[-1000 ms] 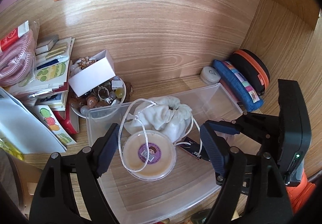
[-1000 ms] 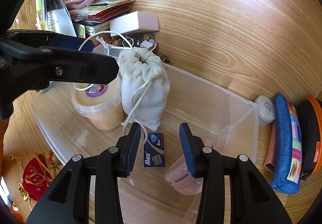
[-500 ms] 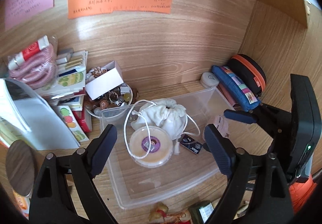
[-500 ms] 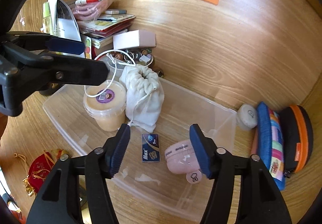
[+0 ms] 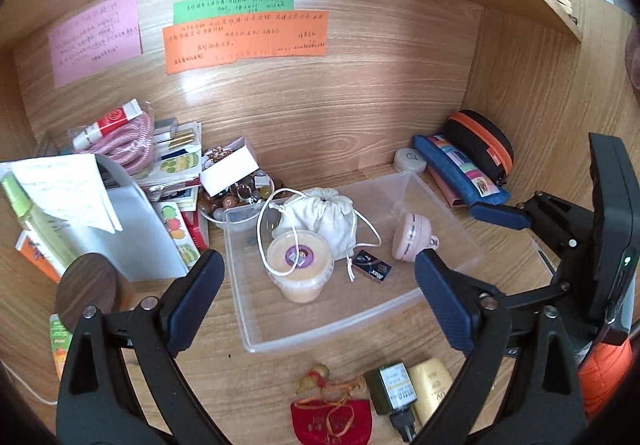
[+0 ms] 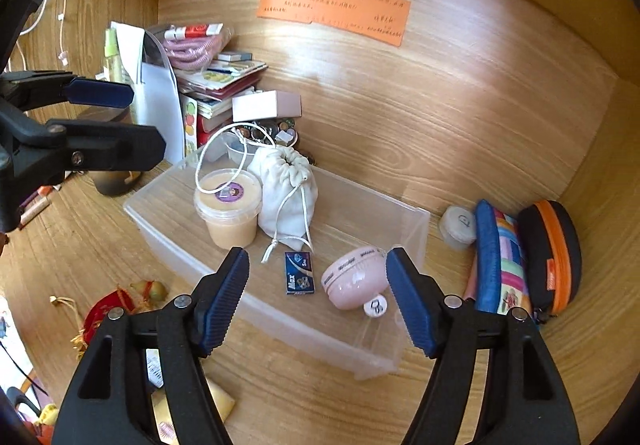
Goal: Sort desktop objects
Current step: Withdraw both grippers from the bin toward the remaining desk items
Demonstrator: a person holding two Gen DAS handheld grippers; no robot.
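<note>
Where the wooden bench (image 5: 320,369) meets its panelled back wall, a stack of booklets (image 5: 176,173) stands at the left, a clear bin (image 5: 320,329) at centre holding a lidded tub (image 5: 299,259), white pouch (image 5: 324,215) and pink case (image 6: 354,279), and pencil cases (image 6: 500,257) at the right. Left tongs (image 5: 316,273) and right tongs (image 6: 318,277) hover above the bin, both spread wide and holding nothing.

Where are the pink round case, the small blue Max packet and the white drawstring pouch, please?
pink round case (image 6: 356,279), right wrist view, on its glossy side.
blue Max packet (image 6: 299,273), right wrist view, on its printed face.
white drawstring pouch (image 5: 328,215), left wrist view, on its cloth body.
</note>
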